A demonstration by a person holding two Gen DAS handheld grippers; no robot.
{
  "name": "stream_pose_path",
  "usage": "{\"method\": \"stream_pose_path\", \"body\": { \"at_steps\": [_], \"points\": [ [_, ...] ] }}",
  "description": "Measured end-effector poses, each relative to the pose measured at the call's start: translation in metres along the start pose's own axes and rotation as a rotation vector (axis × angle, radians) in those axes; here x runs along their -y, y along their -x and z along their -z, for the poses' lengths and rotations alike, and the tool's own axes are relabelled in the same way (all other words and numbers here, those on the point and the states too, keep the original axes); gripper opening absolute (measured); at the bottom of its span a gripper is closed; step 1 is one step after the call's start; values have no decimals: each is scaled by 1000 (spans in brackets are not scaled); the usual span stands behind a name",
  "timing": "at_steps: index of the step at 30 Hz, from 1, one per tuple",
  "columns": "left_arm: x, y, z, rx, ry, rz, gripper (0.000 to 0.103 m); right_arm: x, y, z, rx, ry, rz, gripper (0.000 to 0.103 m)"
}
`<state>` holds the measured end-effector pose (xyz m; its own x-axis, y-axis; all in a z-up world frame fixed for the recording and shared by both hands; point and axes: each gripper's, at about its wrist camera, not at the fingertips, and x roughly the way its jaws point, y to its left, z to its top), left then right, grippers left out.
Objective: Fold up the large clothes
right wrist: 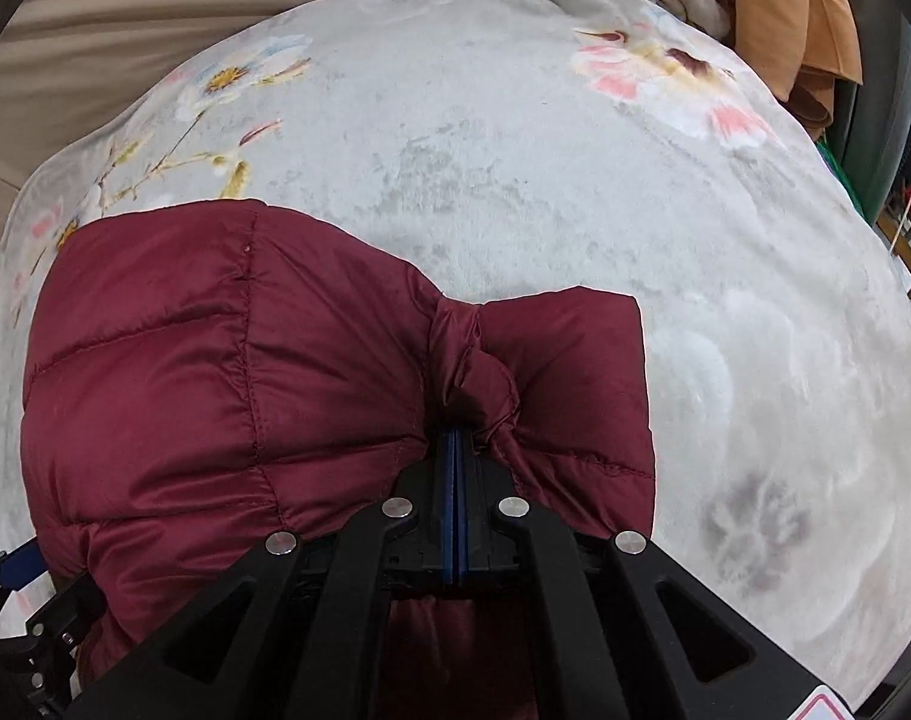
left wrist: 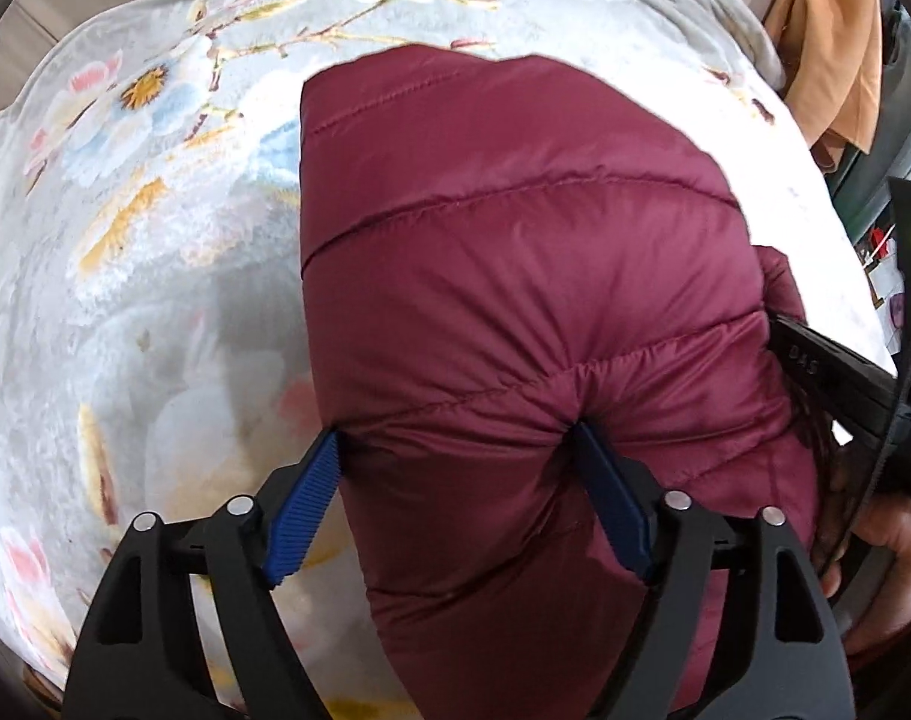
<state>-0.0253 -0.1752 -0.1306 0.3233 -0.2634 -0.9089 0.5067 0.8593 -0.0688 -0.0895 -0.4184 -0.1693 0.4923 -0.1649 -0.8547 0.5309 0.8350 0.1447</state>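
The right tool (right wrist: 455, 450) is clamped on the maroon puffer jacket (right wrist: 215, 372); the left tool (left wrist: 455, 480) stands apart around its near edge, on the floral blanket (left wrist: 155, 240).

Only legible marking: faint embossed characters, roughly "D4S", on the black finger of the right tool (left wrist: 827, 369). Reading uncertain. Nothing else readable.

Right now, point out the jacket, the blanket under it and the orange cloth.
maroon puffer jacket (left wrist: 515, 252): left wrist view, on a quilted panel.
floral blanket (right wrist: 515, 168): right wrist view, bare grey part beyond the jacket.
orange cloth (left wrist: 833, 42): left wrist view, upper hanging part.
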Motion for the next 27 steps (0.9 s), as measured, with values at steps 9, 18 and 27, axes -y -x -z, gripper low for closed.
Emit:
{"method": "stream_pose_path", "body": {
  "at_steps": [9, 18, 27],
  "points": [
    [-60, 35, 20, -4, 297, 304, 80, 59, 88, 38, 49, -215, -160, 67],
    [-52, -2, 44, -104, 359, 385, 88, 87, 42, 87, -152, -417, -348, 72],
    [-41, -25, 37, -103, 339, 370, 97, 67, 3, 89, -209, -432, -464, 91]
  ]
}}
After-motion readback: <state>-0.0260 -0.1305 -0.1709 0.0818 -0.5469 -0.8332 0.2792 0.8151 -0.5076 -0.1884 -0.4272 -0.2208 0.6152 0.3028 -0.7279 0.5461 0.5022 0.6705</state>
